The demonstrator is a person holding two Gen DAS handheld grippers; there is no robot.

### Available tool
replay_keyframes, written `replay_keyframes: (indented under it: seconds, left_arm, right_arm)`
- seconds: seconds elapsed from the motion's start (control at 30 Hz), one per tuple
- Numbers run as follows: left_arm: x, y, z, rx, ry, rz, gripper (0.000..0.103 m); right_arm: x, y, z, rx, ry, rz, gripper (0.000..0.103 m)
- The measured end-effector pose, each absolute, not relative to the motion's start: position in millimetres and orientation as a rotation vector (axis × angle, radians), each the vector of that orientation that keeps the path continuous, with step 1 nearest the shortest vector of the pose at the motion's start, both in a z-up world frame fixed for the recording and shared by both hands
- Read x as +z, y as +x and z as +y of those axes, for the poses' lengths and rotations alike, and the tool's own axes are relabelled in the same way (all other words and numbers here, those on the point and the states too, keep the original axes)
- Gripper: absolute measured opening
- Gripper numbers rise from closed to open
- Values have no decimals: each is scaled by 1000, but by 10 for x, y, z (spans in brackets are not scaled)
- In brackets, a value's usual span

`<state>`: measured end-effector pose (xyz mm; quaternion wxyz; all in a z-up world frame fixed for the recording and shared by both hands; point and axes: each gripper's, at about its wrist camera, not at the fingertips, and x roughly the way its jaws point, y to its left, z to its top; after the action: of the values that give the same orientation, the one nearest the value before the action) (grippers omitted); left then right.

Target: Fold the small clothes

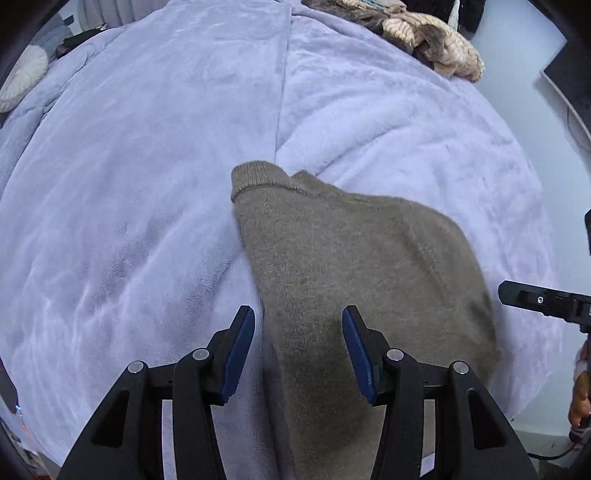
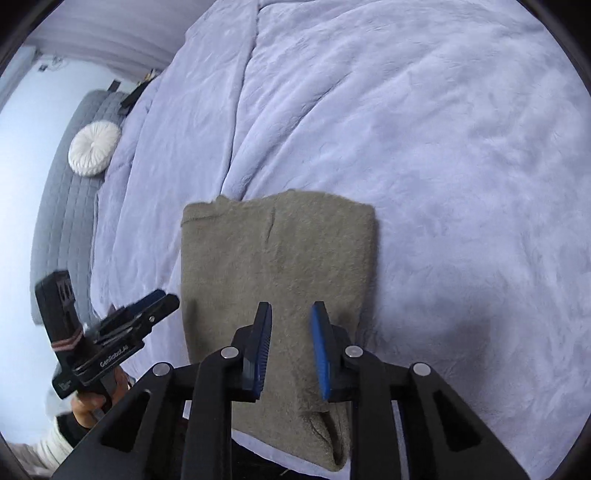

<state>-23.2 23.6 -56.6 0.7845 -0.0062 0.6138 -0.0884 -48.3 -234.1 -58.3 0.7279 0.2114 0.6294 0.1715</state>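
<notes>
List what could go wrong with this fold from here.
1. The sweater hangs over the bed's near edge; a tug might slide it off.
2. Both grippers, left and right, hover open above it; closing now might pinch only the top layer.
3. The plush blanket may bunch under a drag.

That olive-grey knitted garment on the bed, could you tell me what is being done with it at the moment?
A person holding a gripper in each hand is folding it. The knitted garment lies on the lavender blanket, already folded into a narrow, roughly rectangular shape. The right gripper hangs over its near part with its jaws apart and nothing between the pads. The left gripper is also open, above the garment's edge, gripping nothing. More clothes are piled at the far edge.
</notes>
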Motion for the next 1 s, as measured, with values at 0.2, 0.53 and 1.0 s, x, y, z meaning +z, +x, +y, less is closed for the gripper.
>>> replay_keyframes:
  seconds: [0.2,0.53,1.0]
  left_arm:
    - [-966,-124,376,-161,-78,1415,52]
    - [-991,-108,319,-168,-44,1409,54]
    - [-804,-264,235,-137,27,1427,54]
  right_arm:
    - [-1032,-518,-2047,282,242,1492,19]
    - [-1145,-790,-2510,233,358,1549,54]
    - [-1038,-1045,-2456,317,364,1565,47]
